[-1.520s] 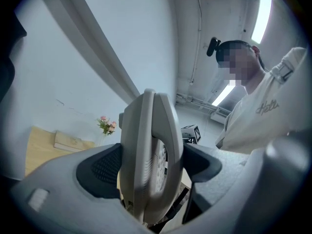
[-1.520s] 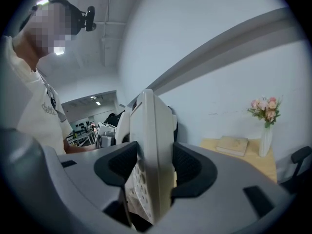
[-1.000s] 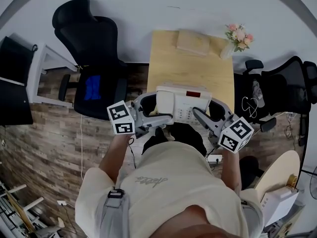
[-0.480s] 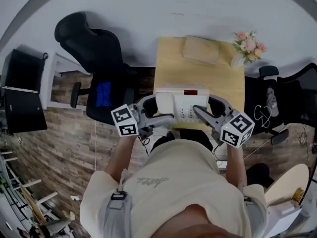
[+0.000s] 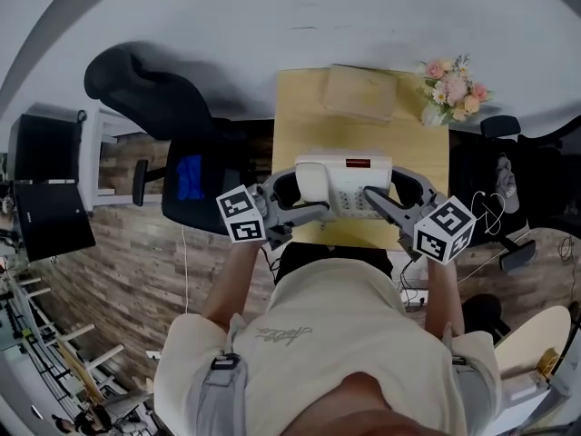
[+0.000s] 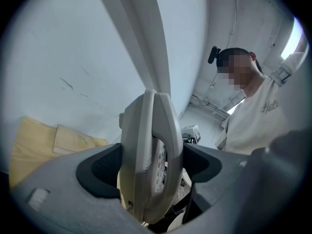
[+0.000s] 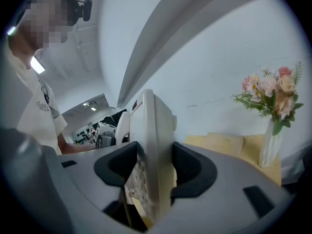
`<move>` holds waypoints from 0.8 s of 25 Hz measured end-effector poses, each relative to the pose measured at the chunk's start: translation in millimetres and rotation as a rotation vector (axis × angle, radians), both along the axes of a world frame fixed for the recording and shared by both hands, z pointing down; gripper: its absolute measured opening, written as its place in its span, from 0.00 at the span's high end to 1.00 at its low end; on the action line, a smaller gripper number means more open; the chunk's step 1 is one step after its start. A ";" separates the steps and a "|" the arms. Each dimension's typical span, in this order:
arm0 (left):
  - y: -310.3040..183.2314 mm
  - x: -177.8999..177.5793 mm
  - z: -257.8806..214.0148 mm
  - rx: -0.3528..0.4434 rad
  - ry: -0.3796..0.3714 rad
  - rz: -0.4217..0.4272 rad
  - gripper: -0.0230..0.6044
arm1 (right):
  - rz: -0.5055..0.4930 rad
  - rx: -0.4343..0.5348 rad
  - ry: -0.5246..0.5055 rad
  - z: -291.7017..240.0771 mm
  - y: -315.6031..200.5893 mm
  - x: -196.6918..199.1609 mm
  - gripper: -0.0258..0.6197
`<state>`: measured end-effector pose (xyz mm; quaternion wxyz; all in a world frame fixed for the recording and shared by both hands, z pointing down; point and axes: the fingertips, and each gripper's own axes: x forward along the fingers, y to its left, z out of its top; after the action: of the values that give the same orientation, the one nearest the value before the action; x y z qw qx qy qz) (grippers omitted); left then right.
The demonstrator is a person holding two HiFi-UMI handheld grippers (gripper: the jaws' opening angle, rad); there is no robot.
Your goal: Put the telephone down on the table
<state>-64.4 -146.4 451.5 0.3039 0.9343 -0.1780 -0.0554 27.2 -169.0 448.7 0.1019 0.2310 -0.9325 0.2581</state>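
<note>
The beige desk telephone [image 5: 345,185], with its handset on the left and a red display strip on top, is held between both grippers over the near part of the light wooden table [image 5: 309,125]. My left gripper [image 5: 290,194] is shut on its left, handset end [image 6: 151,155]. My right gripper [image 5: 399,196] is shut on its right end [image 7: 152,145]. In both gripper views the phone fills the gap between the black pads. Whether its underside touches the tabletop is hidden.
A flat tan box [image 5: 361,91] lies at the table's far edge, and a vase of pink flowers [image 5: 449,84] stands at the far right corner. A black office chair [image 5: 172,121] stands left of the table, another [image 5: 513,166] to the right. A white wall is behind.
Both grippers and the telephone have moved forward, from the table's near edge to further over the tabletop. Both grips are unchanged.
</note>
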 end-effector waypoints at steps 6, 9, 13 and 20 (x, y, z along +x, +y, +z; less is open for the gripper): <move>-24.0 0.9 15.8 -0.030 0.022 0.027 0.36 | 0.039 -0.042 0.011 16.7 -19.9 2.1 0.63; -32.2 -10.2 19.9 -0.036 0.027 0.039 0.36 | 0.056 -0.055 0.008 22.7 -26.2 -8.1 0.63; -35.2 -33.2 25.4 -0.059 0.017 0.046 0.36 | 0.055 -0.065 0.005 28.7 -30.1 -32.2 0.63; -55.1 -70.7 35.2 -0.069 -0.035 0.020 0.36 | 0.016 -0.060 -0.023 40.9 -53.7 -70.7 0.63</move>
<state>-135.1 -201.5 486.7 0.3333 0.9258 -0.1757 -0.0300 -43.5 -222.6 489.6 0.0960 0.2323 -0.9237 0.2892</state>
